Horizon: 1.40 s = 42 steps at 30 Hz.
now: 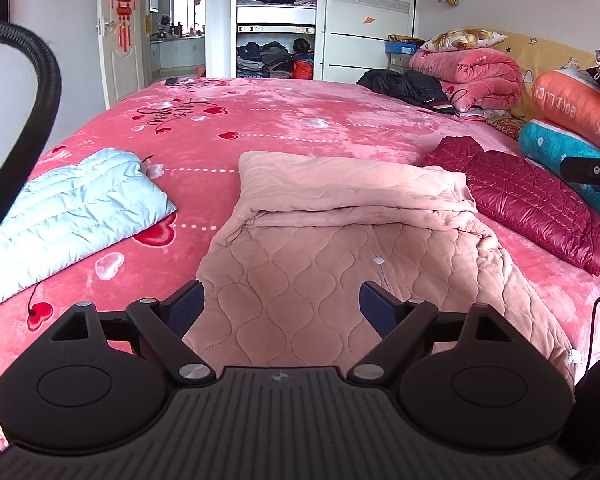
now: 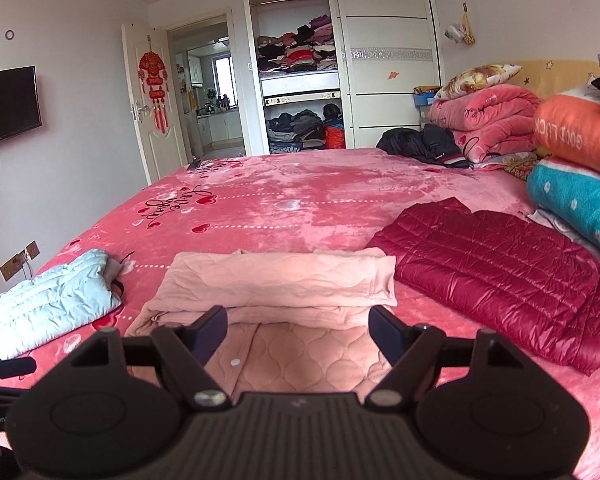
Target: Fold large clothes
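- Just ahead of both grippers, on a bed (image 1: 300, 120) with a pink heart-print blanket, lies the pink quilted garment (image 1: 340, 240), the piece being folded; its far part is already doubled back over the near part.
- The left gripper (image 1: 282, 304) hovers over the garment's near edge, jaws spread wide, gripping nothing.
- The right gripper (image 2: 298, 328) hovers likewise above the near edge, jaws wide apart and empty.
- Both point forward across the bed, roughly level and side by side.
- To the left gripper's left lies a light blue padded jacket (image 1: 72, 216); to the right gripper's right, a dark red quilted jacket (image 2: 500, 276).
- Judgement: the next fold likely needs each gripper to pinch a near corner through all layers, then lift evenly and carry the edge forward so the stacked fold stays square.
- Uneven lifting could drag the upper layer askew.
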### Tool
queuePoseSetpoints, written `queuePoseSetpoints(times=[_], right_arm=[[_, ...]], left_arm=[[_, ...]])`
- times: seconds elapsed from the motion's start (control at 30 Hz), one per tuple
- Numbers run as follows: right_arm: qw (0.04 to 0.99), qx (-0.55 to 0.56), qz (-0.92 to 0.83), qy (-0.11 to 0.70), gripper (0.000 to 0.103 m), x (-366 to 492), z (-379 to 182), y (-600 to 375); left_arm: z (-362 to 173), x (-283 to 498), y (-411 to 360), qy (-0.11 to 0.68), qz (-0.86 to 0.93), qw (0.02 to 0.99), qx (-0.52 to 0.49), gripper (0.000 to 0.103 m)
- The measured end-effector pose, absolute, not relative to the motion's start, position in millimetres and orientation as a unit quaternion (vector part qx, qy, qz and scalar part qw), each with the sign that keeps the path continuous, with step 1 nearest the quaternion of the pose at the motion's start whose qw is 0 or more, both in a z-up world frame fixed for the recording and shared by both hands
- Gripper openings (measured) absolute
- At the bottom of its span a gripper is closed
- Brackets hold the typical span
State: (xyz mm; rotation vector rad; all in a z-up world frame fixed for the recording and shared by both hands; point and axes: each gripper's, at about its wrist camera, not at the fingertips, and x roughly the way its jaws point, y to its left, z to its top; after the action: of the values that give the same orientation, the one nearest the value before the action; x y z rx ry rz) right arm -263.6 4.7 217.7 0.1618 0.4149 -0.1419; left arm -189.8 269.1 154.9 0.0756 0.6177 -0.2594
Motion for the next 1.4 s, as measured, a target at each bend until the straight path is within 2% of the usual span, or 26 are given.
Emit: queuePoseSetpoints(times=[0.7,1.4], right_arm=[[0.978,0.057,-0.097,0.174,0.078,-282,229,0],[0.97,0.06,-0.112,0.209,0.078,-279,203,-15]], left_arm=[[154,-196,265,0.3,-0.126,0.944,0.046,0.103],[140,-196,261,0.325,-0.115,0.937,0.053,0.103]])
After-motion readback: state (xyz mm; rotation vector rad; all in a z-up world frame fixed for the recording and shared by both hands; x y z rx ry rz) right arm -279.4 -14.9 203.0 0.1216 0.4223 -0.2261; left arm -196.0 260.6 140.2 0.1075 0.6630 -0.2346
